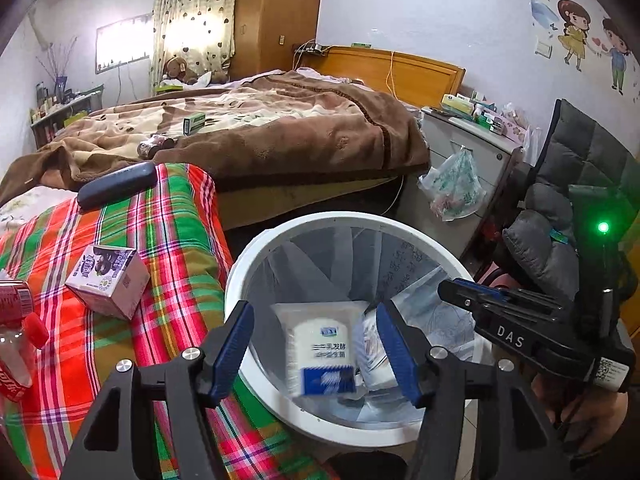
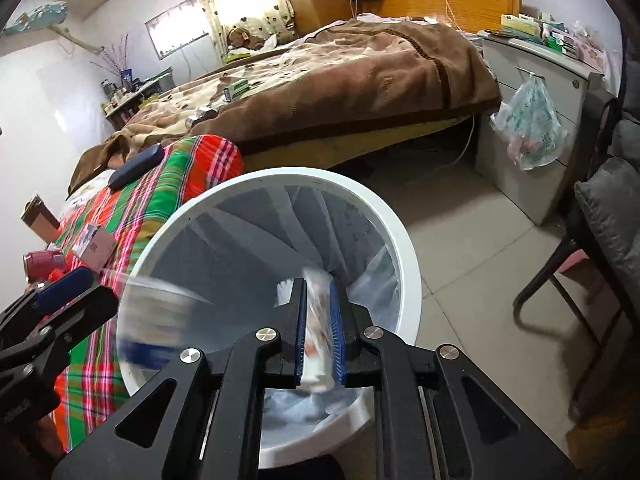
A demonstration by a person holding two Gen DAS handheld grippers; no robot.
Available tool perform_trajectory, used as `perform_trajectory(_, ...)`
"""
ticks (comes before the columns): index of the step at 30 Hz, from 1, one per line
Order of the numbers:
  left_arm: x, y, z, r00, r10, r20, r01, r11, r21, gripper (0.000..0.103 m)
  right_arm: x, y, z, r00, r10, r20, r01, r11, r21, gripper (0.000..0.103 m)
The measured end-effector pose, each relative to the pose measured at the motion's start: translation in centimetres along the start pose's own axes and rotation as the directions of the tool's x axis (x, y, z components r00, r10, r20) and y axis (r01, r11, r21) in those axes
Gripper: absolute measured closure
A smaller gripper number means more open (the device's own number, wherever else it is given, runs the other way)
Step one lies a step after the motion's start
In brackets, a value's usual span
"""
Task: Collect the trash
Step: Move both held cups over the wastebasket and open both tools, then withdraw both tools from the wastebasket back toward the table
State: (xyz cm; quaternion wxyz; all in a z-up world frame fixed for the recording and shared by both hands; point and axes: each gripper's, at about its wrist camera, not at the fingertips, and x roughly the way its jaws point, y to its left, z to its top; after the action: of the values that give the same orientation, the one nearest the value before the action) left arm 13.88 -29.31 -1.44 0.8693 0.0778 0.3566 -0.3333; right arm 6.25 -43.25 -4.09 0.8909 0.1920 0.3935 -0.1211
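Over the white bin (image 1: 256, 264), we are dropping trash.
Our left gripper (image 1: 316, 354) hangs released, its yogurt pouch (image 1: 320, 356) blurred inside the bin; our right gripper (image 2: 319, 332) is clenched on a wrapper (image 2: 318, 344) above the bin, to release next.

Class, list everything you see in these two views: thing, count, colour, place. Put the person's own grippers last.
Bin: 1, white, on floor beside bed.
Packet: 1, white-blue, blurred, over bin between left fingers.
Carton: 1, purple-white, on plaid cover.
Bottle: 1, red label, on plaid cover.
Case: 1, dark, on plaid cover.
Bag: 1, clear, hanging on cabinet.
Wrapper: 1, white, in right gripper.
Left gripper: 1, black-blue, open.
Right gripper: 1, black-blue, shut.
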Motion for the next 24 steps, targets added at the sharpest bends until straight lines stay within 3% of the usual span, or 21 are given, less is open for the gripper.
perform_trajectory(2, -0.3, 0.0, 0.0, 1.000, 0.001, 0.006, -0.001, 1.000, 0.000, 0.038, -0.1, 0.0, 0.0, 1.000, 0.006, 0.001, -0.006, 1.000, 0.006, 0.074)
perform_trajectory(4, -0.6, 0.1, 0.0, 1.000, 0.006, 0.014, -0.006, 1.000, -0.003, 0.036, -0.1, 0.2, 0.1, 1.000, 0.014, 0.004, -0.014, 1.000, 0.005, 0.070)
perform_trajectory(10, -2.0, 0.9, -0.2, 0.999, 0.014, 0.033, -0.014, 1.000, -0.025, 0.036, -0.6, 0.9, 0.0, 1.000, 0.015, 0.019, -0.015, 1.000, -0.006, 0.070)
perform_trajectory(24, -7.1, 5.6, -3.1, 0.990, 0.120, 0.068, -0.112, 0.988, -0.110, 0.036, -1.5, 4.5, -0.8, 0.996, 0.084, 0.037, -0.081, 0.995, -0.063, 0.070)
